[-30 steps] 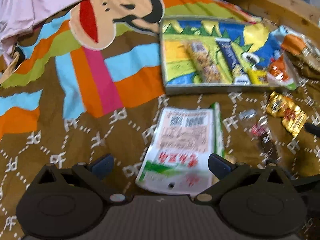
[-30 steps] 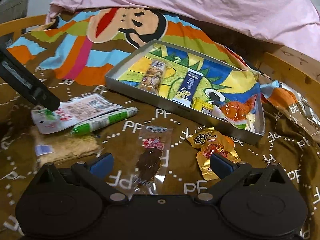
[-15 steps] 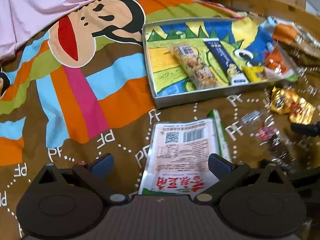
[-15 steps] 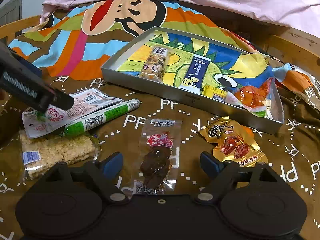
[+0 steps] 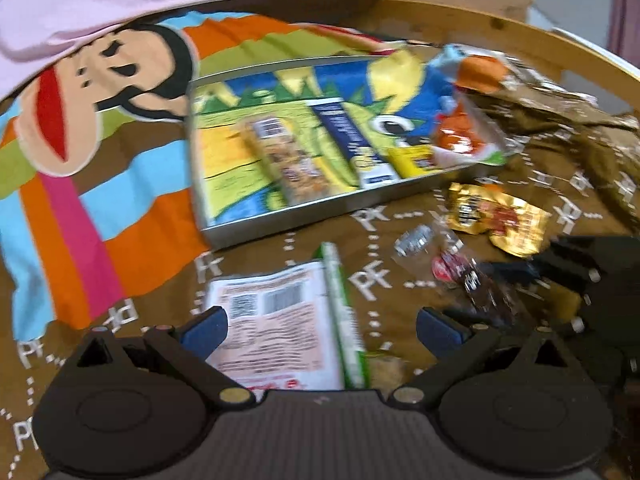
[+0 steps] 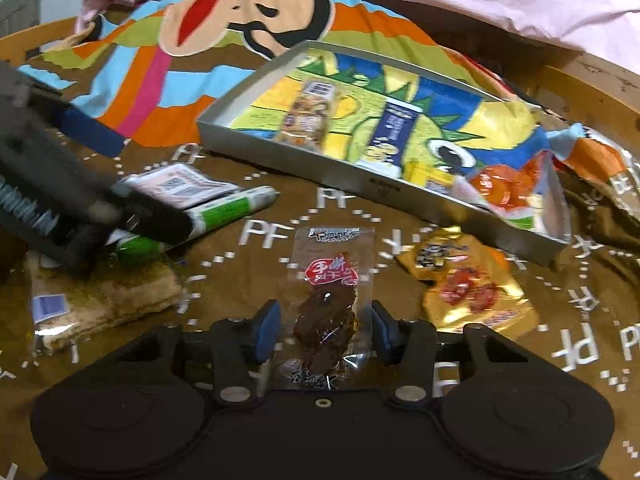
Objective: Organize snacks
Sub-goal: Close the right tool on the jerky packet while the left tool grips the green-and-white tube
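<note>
Jaws of the right gripper (image 6: 324, 330) are closing around the clear jerky packet (image 6: 329, 304) between them — not yet pinching — while the left gripper (image 5: 322, 326) is hovering wide over the white sachet (image 5: 276, 324).

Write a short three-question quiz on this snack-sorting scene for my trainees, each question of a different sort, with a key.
1. True or false: the gold packet lies inside the metal tray.
2. Which snack lies between the fingers of the right gripper? A) green stick B) clear packet of dark dried meat C) rice cracker bar
3. Fill in: the left gripper hovers over the white ______ with the barcode.

Key: 1 false, it lies on the cloth beside the tray. 2 B; the jaws are closing around it. 3 packet.
</note>
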`<state>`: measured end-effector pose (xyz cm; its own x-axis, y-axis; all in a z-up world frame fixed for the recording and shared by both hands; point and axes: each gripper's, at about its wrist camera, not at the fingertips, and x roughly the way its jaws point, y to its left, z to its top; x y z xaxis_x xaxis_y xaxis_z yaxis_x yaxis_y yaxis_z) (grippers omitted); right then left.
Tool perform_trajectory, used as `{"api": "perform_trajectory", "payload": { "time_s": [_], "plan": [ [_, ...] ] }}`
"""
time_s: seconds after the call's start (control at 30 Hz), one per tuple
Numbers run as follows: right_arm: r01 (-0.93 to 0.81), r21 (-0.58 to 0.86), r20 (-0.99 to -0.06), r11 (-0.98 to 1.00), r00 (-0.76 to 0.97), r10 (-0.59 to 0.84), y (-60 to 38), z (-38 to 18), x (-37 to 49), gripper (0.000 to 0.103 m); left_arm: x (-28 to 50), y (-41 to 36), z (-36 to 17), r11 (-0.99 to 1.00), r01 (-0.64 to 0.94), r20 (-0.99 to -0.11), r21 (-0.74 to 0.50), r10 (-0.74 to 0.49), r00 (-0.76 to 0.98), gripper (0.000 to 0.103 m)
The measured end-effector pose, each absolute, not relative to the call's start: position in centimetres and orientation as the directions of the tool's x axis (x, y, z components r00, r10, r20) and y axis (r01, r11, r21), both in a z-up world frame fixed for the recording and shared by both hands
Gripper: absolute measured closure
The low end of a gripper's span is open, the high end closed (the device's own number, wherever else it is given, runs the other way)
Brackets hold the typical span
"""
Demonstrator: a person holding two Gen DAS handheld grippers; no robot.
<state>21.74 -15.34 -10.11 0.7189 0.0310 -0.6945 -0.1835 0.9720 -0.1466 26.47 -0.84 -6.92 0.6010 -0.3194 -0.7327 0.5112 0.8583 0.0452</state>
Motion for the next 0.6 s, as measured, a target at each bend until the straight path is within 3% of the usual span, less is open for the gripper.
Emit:
{"api": "perform_trajectory", "payload": {
  "time_s": [0.33,0.6],
  "plan": [
    [-0.163,-0.041,-0.783,0.986,0.618,0.069,-19.3,-8.4,22.5,0.054,26.1,-1.8,-6.9,0.760,0.645,-0.723,-0.079,-0.489,0.488,0.007],
    [-0.166,-0.044,-0.792,0.985,0.607,0.067,-19.3,-8.4,22.6,0.053,27.7,-2.8,-8.4,0.753,0.644,-0.775,-0.135,-0.485,0.405,0.011]
  ]
}}
